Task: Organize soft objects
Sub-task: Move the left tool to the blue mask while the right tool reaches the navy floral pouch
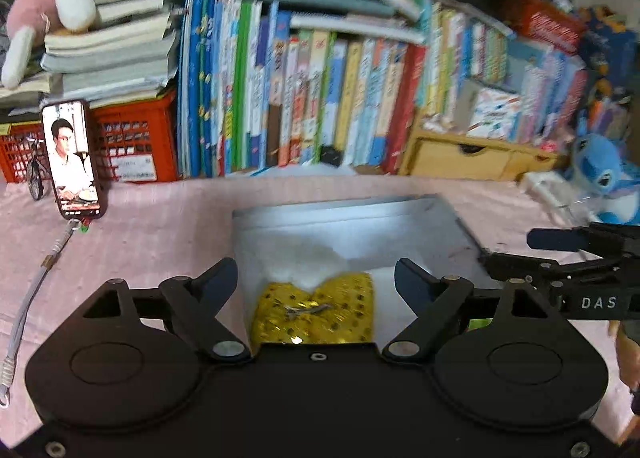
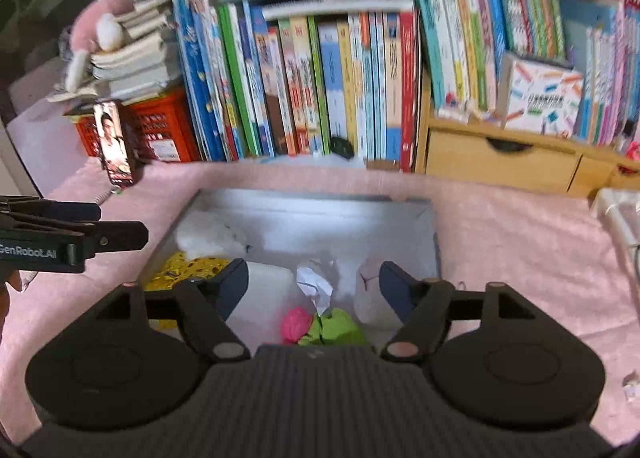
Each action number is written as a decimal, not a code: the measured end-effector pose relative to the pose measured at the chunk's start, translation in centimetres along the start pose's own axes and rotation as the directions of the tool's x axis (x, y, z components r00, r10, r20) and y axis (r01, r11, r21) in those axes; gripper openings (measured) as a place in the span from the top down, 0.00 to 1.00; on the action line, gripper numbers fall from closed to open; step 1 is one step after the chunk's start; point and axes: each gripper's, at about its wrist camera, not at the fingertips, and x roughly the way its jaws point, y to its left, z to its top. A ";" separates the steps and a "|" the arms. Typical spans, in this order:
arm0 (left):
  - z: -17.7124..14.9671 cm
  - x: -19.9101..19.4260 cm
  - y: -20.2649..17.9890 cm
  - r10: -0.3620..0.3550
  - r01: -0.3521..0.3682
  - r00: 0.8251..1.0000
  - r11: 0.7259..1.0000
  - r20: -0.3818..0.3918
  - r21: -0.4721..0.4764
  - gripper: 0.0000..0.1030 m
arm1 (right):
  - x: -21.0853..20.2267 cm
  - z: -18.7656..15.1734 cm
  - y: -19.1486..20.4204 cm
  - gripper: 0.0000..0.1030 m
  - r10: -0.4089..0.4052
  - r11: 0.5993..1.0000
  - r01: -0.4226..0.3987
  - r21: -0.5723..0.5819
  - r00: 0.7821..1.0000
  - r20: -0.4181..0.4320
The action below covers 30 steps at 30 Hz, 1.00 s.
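Both tools hang above the grey box [image 2: 424,217] with nothing in them: the left hand-held gripper [image 1: 316,278] has its jaws spread wide over the box's left part, and the right hand-held gripper [image 2: 314,282] is just as wide over the right part, no pad touching anything. Directly below the left one lies a gold sequinned pouch [image 1: 316,314] with a tuft of white stuffing [image 1: 304,262] overlapping its far edge. Below the right one sit a pink ball [image 2: 296,324], a green soft piece [image 2: 336,332] touching it, a crumpled white paper [image 2: 316,286] and a pale block [image 2: 268,286], all inside the box. The box stands on the pink-covered table [image 2: 520,258], in front of a row of books [image 2: 320,89] and a wooden drawer unit [image 2: 500,157]; a phone [image 1: 72,157] leans at the far left. This looks like the release step of a drop into the box, seemingly finished. The next move probably calls for finding another loose soft thing; a blue plush [image 1: 600,173] sits at the table's right edge, well apart from the box, within likelier reach of the right tool.
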 end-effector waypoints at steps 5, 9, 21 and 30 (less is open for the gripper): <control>-2.7 -4.8 -0.8 -0.035 0.033 0.996 0.999 0.086 0.033 0.15 | -4.2 -1.7 0.3 0.15 -0.001 0.999 0.006 -0.049 0.996 0.094; -5.4 -7.9 -1.7 -0.059 0.051 0.988 0.997 0.142 0.058 0.14 | -7.0 -3.5 0.3 0.14 -0.011 0.997 0.024 -0.075 0.987 0.160; -14.2 -12.5 -5.1 -0.104 0.087 0.968 0.992 0.228 0.086 0.14 | -11.1 -10.0 -0.1 0.13 -0.069 0.993 0.093 -0.069 0.955 0.289; -19.6 -11.6 -7.7 -0.064 0.062 0.974 0.998 0.219 0.020 0.14 | -11.3 -14.4 -0.7 0.10 -0.116 0.986 0.146 -0.084 0.950 0.289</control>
